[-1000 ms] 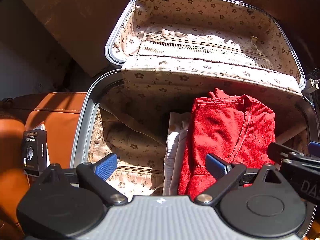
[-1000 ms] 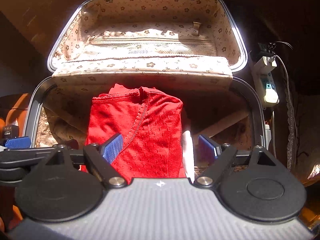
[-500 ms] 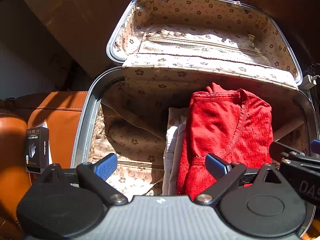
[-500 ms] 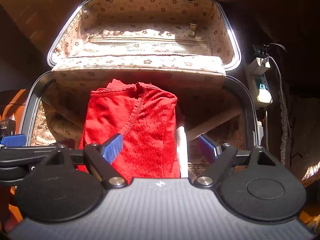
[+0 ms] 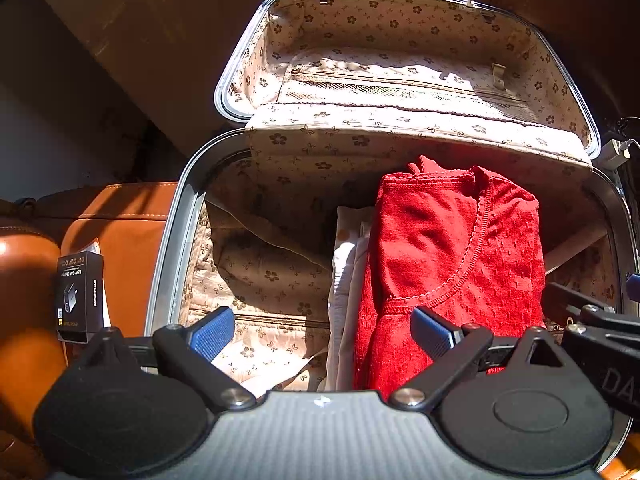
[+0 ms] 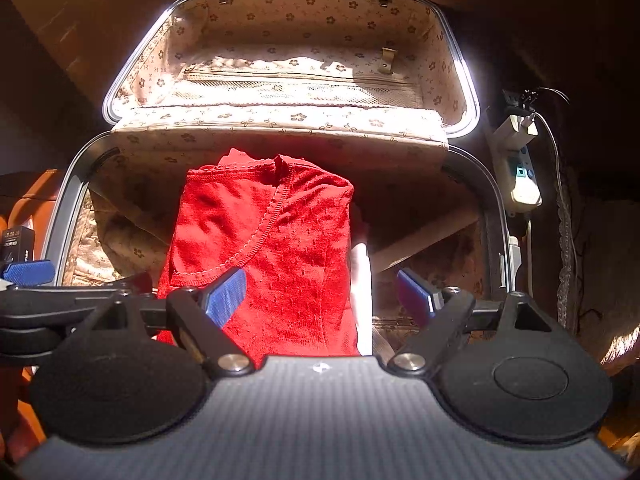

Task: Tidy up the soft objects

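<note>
A folded red knit garment (image 5: 452,264) lies atop folded white cloth (image 5: 344,280) inside the open floral-lined silver suitcase (image 5: 172,248). The left gripper (image 5: 322,330) and right gripper (image 6: 320,294) hover above, both spread wide and empty.

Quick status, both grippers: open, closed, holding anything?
Left gripper: open, holding nothing.
Right gripper: open, holding nothing; red sweater lies free in the suitcase.

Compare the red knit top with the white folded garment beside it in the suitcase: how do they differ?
The red knit top lies uppermost, its textured knit and scalloped neckline in full view; the white folded garment shows only as smooth edges at its sides. The red top looks bulky and mounded; the white one appears thin and flat. Both lie folded in the suitcase, untouched, with both grippers' jaws open.
</note>
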Action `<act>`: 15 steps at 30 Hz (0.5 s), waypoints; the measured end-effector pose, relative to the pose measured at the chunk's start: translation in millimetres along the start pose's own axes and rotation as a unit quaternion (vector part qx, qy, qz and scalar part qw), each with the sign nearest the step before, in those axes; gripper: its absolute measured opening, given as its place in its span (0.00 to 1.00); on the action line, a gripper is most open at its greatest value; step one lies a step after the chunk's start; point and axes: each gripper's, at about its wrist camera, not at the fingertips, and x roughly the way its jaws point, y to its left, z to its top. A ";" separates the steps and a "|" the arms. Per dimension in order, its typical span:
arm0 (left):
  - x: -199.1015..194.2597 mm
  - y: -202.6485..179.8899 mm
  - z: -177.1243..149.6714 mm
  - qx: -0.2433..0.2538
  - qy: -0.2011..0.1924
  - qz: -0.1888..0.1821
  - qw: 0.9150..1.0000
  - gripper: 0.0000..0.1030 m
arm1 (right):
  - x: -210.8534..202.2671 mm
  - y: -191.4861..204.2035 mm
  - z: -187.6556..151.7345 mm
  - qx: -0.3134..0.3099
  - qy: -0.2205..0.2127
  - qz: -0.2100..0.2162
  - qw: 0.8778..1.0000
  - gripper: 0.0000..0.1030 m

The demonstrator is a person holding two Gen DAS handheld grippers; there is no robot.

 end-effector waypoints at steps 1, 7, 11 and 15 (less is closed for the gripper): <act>-0.7 0.6 -1.2 -0.002 -0.001 -0.001 1.000 0.95 | -0.5 -0.3 -0.5 0.001 0.000 0.001 1.000 0.88; -2.4 1.5 -8.1 -0.005 -0.001 -0.006 1.000 0.95 | -3.4 0.0 -5.0 -0.002 0.001 -0.002 1.000 0.88; -4.1 2.3 -12.1 -0.004 -0.002 -0.006 1.000 0.95 | -4.7 0.4 -8.5 -0.002 0.001 -0.005 1.000 0.88; -5.3 3.1 -15.6 -0.003 -0.002 -0.006 1.000 0.95 | -6.2 1.0 -11.8 0.000 0.002 -0.006 1.000 0.88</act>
